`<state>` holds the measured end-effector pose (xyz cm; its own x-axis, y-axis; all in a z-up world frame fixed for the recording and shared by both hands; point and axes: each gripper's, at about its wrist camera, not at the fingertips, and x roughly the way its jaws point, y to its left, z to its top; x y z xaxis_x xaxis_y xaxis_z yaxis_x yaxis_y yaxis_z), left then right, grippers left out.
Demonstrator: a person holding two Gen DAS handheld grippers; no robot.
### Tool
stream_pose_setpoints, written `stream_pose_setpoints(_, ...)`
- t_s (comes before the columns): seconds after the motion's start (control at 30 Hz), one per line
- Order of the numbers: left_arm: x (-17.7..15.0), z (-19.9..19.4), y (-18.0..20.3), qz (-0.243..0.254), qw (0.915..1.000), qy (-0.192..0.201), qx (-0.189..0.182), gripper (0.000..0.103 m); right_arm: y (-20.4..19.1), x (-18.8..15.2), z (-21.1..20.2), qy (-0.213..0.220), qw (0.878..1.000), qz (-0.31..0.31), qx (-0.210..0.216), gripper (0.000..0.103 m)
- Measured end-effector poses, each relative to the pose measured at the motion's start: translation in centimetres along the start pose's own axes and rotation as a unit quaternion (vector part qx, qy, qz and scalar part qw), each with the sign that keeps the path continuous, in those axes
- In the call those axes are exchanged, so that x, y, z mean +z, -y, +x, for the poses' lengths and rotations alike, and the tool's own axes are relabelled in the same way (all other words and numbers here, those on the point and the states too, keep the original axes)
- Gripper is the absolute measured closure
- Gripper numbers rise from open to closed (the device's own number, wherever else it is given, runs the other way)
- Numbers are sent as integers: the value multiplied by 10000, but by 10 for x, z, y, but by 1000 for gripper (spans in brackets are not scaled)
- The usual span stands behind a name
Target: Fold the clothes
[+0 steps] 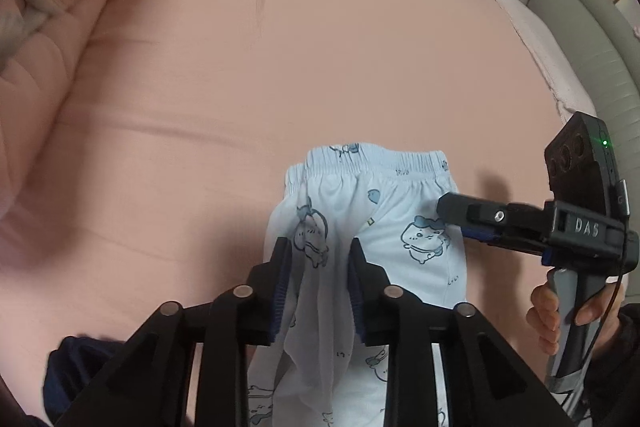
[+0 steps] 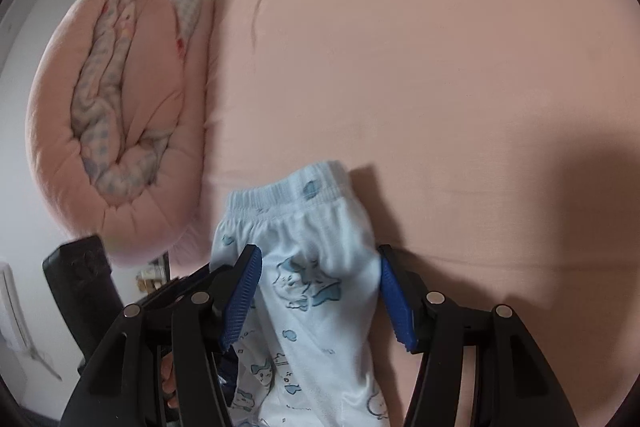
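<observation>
Trousers point(image 1: 384, 227) amid open pink sheet point(image 1: 280, 47)

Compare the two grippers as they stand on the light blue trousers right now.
The left gripper has narrowly parted jaws with a raised fold of the trousers between them; the right gripper gapes wider, its pads straddling the trousers without pressing them. The left sits at the leg part, the right nearer the waistband. Both are black with blue ribbed pads and work over the pink sheet.
</observation>
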<state>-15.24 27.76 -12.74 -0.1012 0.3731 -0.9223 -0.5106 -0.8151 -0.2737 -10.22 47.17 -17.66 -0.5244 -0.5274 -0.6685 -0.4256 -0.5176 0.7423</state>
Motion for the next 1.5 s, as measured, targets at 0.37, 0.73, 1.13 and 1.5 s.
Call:
stream_pose_setpoints(0.37, -13, 27, 24, -516, 9962, -81, -700, 20, 8, 3, 19, -346, 9978, -140, 539, 47)
stream_pose_setpoints(0.73, -31, 33, 0, -837, 9881, 179, -1278, 18, 37, 6, 21, -430, 9972, 203, 579, 98)
stream_pose_setpoints(1.13, -69, 17, 37, 417, 9958, 671, 471, 45, 32, 6, 20, -406, 9974, 268, 538, 97)
stream_pose_setpoints(1.5, -74, 9, 53, 165, 9973, 685, 209, 94, 27, 10, 24, -477, 9953, 484, 691, 66)
